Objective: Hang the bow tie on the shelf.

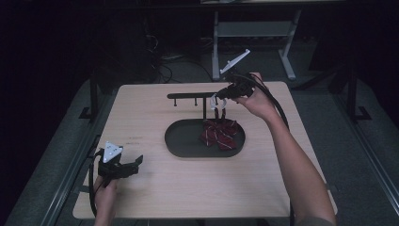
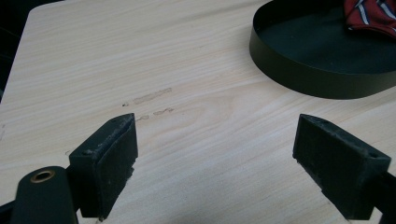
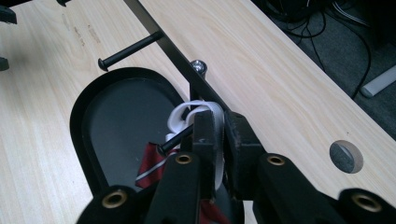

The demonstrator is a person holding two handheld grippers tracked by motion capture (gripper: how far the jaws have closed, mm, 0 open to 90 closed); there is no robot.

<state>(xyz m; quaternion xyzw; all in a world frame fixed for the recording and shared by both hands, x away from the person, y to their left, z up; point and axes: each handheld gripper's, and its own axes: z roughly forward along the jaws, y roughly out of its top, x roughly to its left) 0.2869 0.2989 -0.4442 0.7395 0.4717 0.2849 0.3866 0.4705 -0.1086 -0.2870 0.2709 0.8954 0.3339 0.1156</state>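
The white strap loop (image 3: 194,114) of the red striped bow tie (image 1: 219,133) sits right at the back end of the black rack's bar (image 1: 190,95), hooked over a little peg there, and the right tool (image 1: 221,95) has it pinched between jaws that are nearly pressed together. The tie itself hangs down from the loop and bunches up inside the black oval tray (image 1: 181,141), toward its right half. In the right gripper view you can see the strap squeezed between the pads, with the peg poking through the loop. The rack stands on a thin post rising from the back edge of the tray, with more pegs (image 1: 175,101) along the bar.

The left tool (image 1: 137,162) is well apart from all that, down at the near left of the surface (image 1: 188,188), jaws spread wide with nothing but bare wood between them.

The surface is light wood grain with a few faint scuff marks (image 2: 152,96) and a round cable hole (image 3: 346,156) near one edge. The room around it is really dark: grey floor, a tangle of cables (image 1: 162,66) and a pale desk frame (image 1: 254,30) behind. No readable writing anywhere that I can make out.
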